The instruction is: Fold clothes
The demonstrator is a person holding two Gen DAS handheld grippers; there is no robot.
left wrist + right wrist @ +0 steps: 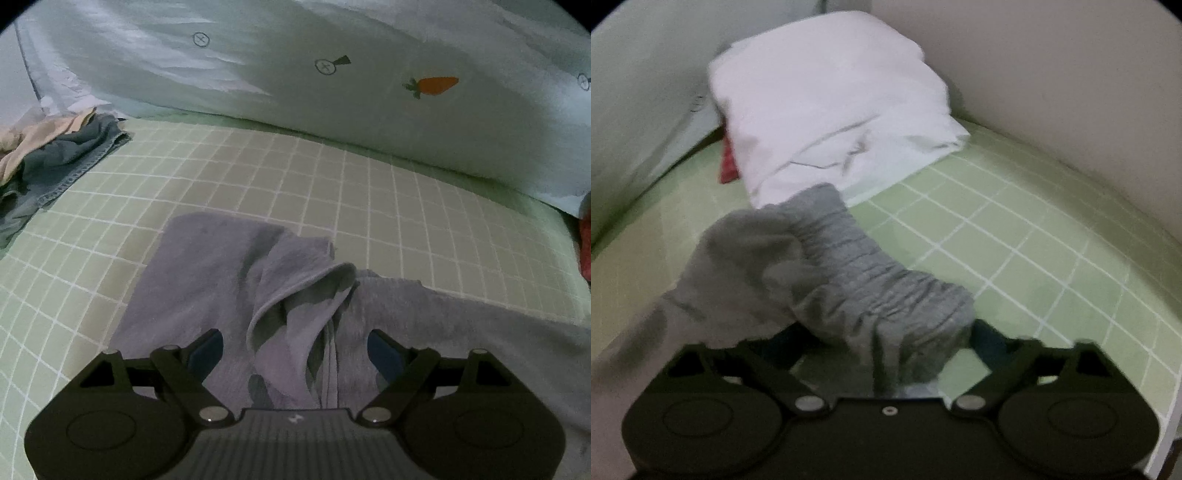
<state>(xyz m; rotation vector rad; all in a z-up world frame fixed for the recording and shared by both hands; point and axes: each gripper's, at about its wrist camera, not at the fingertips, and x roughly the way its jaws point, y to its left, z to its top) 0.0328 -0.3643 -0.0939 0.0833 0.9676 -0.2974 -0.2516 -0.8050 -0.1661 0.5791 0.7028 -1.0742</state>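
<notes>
Hovering over grey garment (pixel 207 280), left hand-held gripper (pixel 295 350) spread; right (pixel 886 332) unclear (cloth-covered).

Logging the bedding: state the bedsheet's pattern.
Light green bedsheet with a white grid, clearest in the left wrist view.

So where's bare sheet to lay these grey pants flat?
Bare checked sheet lies between the grey pants and the carrot-print quilt. More lies right of the elastic waistband. The clothes pile and white pillow crowd the corners.
</notes>
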